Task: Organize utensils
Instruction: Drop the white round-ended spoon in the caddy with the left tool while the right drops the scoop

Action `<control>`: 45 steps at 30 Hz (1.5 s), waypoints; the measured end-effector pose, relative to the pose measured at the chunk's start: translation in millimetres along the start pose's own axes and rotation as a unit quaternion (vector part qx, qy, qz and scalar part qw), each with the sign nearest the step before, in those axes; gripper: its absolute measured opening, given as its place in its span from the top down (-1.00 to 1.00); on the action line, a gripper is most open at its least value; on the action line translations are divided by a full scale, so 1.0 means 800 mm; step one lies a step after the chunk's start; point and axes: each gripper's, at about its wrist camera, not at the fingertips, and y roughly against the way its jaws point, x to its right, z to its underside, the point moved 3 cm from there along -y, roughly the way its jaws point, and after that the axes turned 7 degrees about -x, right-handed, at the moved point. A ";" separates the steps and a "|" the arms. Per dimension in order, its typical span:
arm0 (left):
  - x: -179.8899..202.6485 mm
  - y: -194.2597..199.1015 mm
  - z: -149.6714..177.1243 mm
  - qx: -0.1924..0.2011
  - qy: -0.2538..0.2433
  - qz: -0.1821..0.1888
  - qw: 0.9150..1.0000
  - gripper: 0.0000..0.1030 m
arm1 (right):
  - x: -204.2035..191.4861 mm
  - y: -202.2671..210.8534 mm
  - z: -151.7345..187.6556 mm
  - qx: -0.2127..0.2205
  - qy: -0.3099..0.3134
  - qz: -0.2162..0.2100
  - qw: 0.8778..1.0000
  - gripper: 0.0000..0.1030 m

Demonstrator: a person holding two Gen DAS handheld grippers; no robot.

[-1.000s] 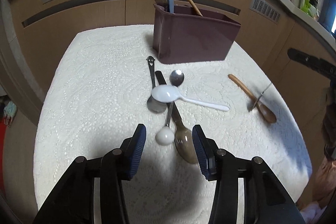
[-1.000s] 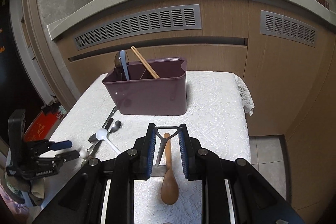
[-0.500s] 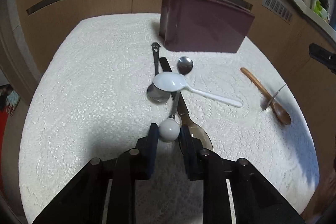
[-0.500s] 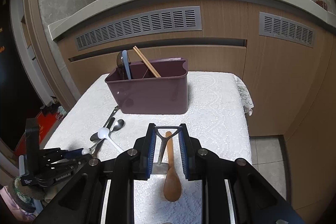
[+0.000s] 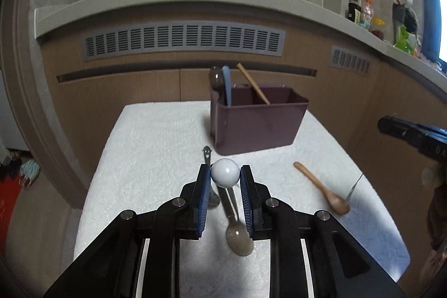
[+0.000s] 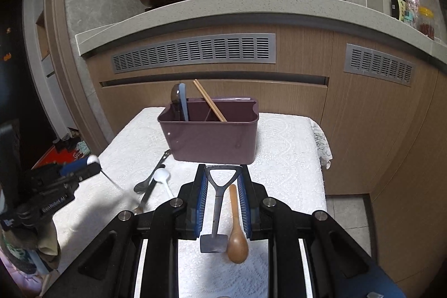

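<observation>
- left gripper fingers pinching the white ball end of a thin-stemmed utensil, lifted off the desk; stem hangs down and back between the fingers, so grip sits on a round, slick surface only.
- keep squeeze steady; ball likely to roll or pivot between the pads, expect the stem to swing on any quick turn.
- right gripper fingers closed on the triangular head of a metal spatula-like tool; flat blade end hangs low near the camera, apparently clear of the desk but cannot tell for sure.
- wooden spoon lies on the desk under the right fingers, just beside the metal tool, not gripped.
- on the desk below the left fingers: a metal spoon with bowl toward the camera, and a smiley-handled spoon just left of it; white plastic spoon in the same cluster, seen from the right wrist.
- target judged to be the purple caddy, ahead at the far side of the desk, already holding a blue-handled spoon and chopsticks.
- carry the ball utensil forward above the rim, tip the stem down, aim for the spoon compartment on the left, release only once the stem is inside.
- move one hand at a time at the caddy; opening looks narrow for both grippers.
</observation>
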 end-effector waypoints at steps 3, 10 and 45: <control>0.012 0.013 -0.006 0.008 -0.010 0.007 1.000 0.56 | -0.007 0.008 0.003 0.002 0.007 0.000 1.000 0.62; 0.027 0.038 -0.007 0.024 -0.019 0.006 1.000 0.56 | -0.015 0.018 0.008 0.003 0.018 -0.002 1.000 0.62; 0.012 -0.089 -0.251 0.069 -0.050 0.055 0.995 0.56 | 0.003 -0.098 -0.243 0.053 0.055 0.049 0.996 0.63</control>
